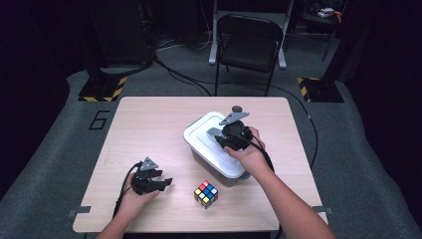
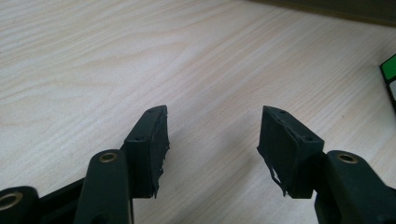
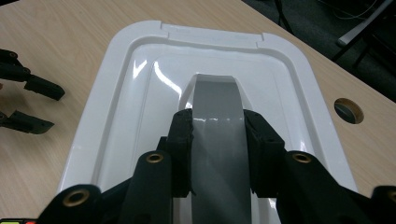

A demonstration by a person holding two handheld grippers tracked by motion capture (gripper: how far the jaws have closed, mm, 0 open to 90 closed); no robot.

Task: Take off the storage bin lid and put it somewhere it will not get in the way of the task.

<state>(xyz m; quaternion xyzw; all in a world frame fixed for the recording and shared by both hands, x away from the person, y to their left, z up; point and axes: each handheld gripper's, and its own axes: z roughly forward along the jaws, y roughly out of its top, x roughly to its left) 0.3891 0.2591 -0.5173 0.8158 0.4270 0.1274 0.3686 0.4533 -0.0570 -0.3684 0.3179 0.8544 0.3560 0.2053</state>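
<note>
A white plastic lid (image 3: 140, 70) with a grey handle (image 3: 217, 98) covers a clear storage box (image 1: 209, 159) right of the table's middle. My right gripper (image 3: 217, 126) comes down on the lid from above, its jaws shut on the grey handle; in the high view the right gripper (image 1: 219, 135) sits over the lid's centre. My left gripper (image 2: 212, 140) rests low over bare wood near the front left, open with nothing between its pads. In the high view the left gripper (image 1: 166, 183) points right toward a colourful puzzle cube (image 1: 205, 193), a short gap away.
The light wooden table (image 1: 149, 119) has a round hole (image 3: 349, 110) behind the box. A black folding chair (image 1: 249, 45) stands beyond the far edge, with cables on the floor. The cube's edge (image 2: 390, 74) shows at the right of the left gripper view.
</note>
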